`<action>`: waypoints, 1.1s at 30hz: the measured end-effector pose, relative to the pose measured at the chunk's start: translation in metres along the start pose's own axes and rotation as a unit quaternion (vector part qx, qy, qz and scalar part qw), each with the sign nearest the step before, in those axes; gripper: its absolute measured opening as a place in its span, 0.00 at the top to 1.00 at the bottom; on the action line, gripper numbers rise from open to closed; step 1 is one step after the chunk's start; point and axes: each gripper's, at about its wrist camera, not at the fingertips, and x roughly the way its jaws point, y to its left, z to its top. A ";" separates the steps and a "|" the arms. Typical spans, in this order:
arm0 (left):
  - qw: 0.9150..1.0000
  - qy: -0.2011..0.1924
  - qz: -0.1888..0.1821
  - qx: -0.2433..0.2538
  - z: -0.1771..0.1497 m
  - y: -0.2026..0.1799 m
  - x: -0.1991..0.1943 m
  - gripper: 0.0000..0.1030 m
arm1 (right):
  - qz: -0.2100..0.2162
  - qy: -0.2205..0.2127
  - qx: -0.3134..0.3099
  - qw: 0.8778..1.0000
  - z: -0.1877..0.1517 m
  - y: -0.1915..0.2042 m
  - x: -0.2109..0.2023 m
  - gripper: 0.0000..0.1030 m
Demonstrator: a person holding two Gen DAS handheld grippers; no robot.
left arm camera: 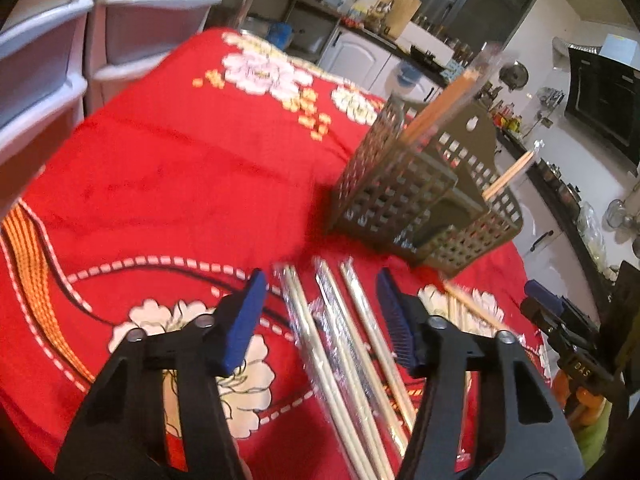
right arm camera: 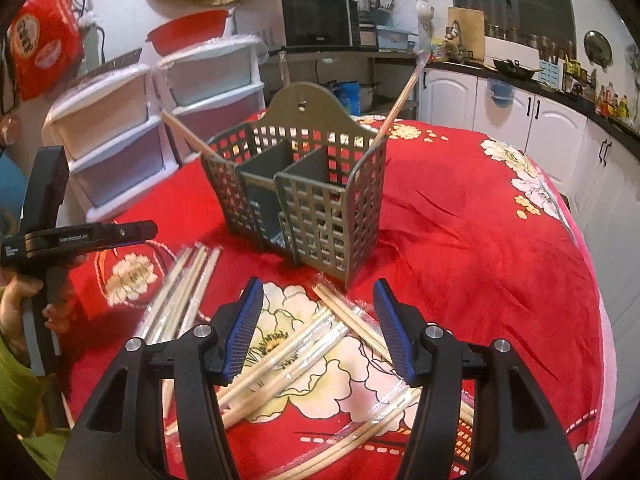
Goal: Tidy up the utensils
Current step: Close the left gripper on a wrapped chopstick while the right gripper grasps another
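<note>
- Left gripper (left arm camera: pixel 322 312): jaws spread, nothing pinched. Wrapped chopstick pairs (left arm camera: pixel 344 344) lie on the cloth between and below the blue pads (left arm camera: pixel 244 320), not touching them. Judged: lined up over one bundle so the pads can close across its width.
- Right gripper (right arm camera: pixel 318 326): jaws spread, empty. A second heap of wrapped chopsticks (right arm camera: pixel 296 344) lies crosswise beneath it, some overlapping, so picking out a single pair looks harder here.
- Utensil holder (right arm camera: pixel 304 204): grey slotted caddy with inner dividers, upright on the red floral cloth (right arm camera: pixel 460 240) covering the desk, just beyond both heaps. It is placed close, so the carry is short.
- Already in the holder: two chopstick bundles, one leaning out of the left compartment (right arm camera: pixel 188 136), one out of the right corner (right arm camera: pixel 400 100). They tilt because they are taller than the walls.
- Task state, judged: early; most pairs are loose on the cloth.
- Person's hand (right arm camera: pixel 24 300) grips the left tool's handle, seen at the edge of the right view.
- Risk, judged: slick plastic wrap may slip between the pads.
</note>
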 end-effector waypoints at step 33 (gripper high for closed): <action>0.996 0.078 0.040 -0.014 0.013 0.008 0.061 0.90 | -0.043 0.086 -0.093 0.991 -0.007 0.005 0.099 0.81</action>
